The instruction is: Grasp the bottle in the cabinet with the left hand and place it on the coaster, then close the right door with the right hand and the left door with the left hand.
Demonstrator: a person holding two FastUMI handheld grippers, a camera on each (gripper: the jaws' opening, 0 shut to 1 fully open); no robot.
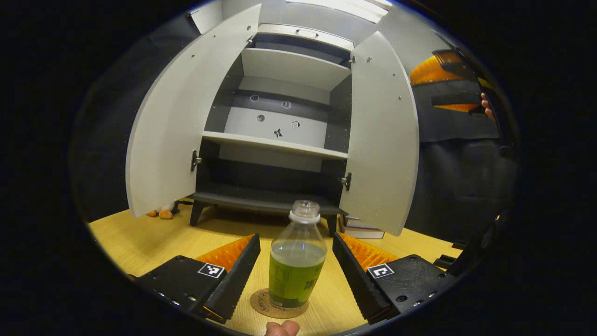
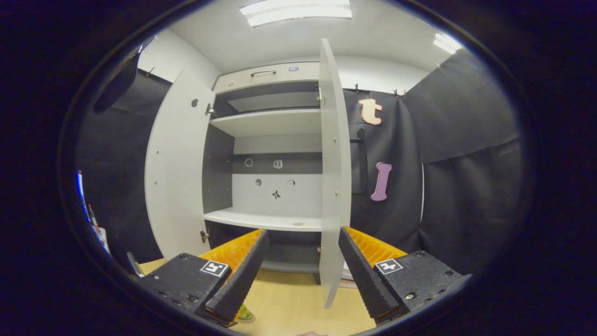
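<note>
A clear bottle (image 1: pixel 296 261) with a green label and some liquid stands upright on a round cork coaster (image 1: pixel 261 302) on the wooden table. My left gripper (image 1: pixel 296 280) is open, its fingers on either side of the bottle with gaps on both sides. Behind it the grey cabinet (image 1: pixel 280 126) has its left door (image 1: pixel 182 112) and right door (image 1: pixel 380 135) swung wide. In the right gripper view, my right gripper (image 2: pixel 301 275) is open, and the right door (image 2: pixel 332 186) stands edge-on between its fingers, a little beyond them. The left door (image 2: pixel 175 172) is open too.
The cabinet shelves (image 1: pixel 275 144) hold nothing; small stickers mark the back panel. A stack of books (image 1: pixel 361 229) sits under the right door, and a small toy (image 1: pixel 161 213) lies by the left door. A fingertip (image 1: pixel 282 329) shows at the bottom edge.
</note>
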